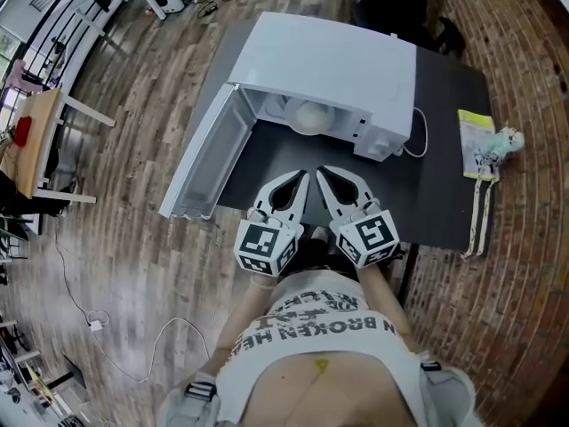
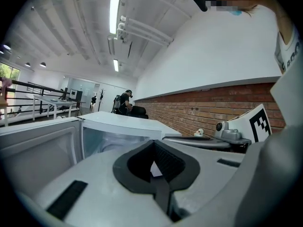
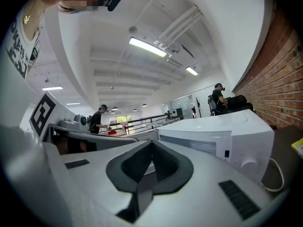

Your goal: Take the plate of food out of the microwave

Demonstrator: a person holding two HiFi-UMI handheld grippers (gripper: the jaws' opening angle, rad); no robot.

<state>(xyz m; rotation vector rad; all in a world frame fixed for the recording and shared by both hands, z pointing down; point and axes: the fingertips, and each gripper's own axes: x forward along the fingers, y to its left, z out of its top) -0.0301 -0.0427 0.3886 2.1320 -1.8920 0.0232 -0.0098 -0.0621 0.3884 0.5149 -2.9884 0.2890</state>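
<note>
A white microwave [image 1: 338, 60] stands on a dark table [image 1: 444, 149], its door [image 1: 206, 154] swung wide open to the left. Inside the cavity sits a pale rounded plate of food [image 1: 311, 116]. My left gripper [image 1: 304, 176] and right gripper [image 1: 322, 173] hang side by side in front of the opening, a short way short of it, tips close together. Both are shut with nothing between the jaws. The left gripper view looks past its closed jaws [image 2: 152, 145] into the cavity [image 2: 111, 143]. The right gripper view shows its closed jaws [image 3: 151, 145] beside the microwave's control panel [image 3: 246, 150].
A small toy figure and a yellow-green packet [image 1: 480, 140] lie at the table's right edge. A white cable [image 1: 420, 136] runs from the microwave's right side. Wood floor lies to the left, brick paving to the right. People stand far off in the room.
</note>
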